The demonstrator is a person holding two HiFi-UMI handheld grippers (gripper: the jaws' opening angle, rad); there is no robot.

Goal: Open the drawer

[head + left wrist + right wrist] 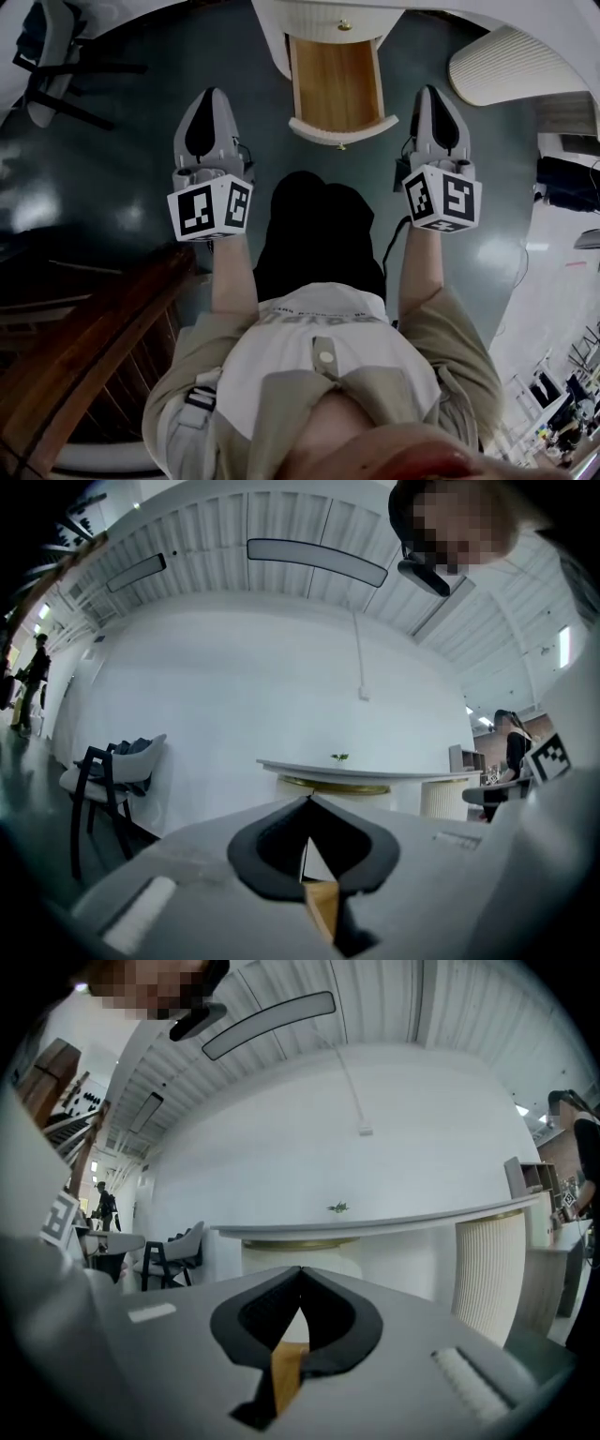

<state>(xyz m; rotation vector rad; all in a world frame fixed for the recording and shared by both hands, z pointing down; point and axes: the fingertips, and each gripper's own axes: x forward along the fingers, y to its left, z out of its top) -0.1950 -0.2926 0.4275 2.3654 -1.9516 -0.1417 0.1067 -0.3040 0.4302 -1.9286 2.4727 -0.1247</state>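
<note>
The drawer (336, 84) stands pulled out from the white curved table (328, 17). Its wooden inside is bare, and its white front (309, 129) carries a small gold knob (341, 146). My left gripper (211, 94) is held to the left of the drawer and my right gripper (429, 91) to its right, both apart from it. In the left gripper view the left gripper (307, 799) is shut with nothing in it, pointing level at the table (356, 772). In the right gripper view the right gripper (301, 1269) is shut and empty too.
A dark-legged chair (47, 56) stands at the far left, also seen as the chair (108, 780). A white fluted column (511, 61) is at the right, beside the table (492, 1260). A wooden rail (84, 347) runs along the lower left. The floor is dark and glossy.
</note>
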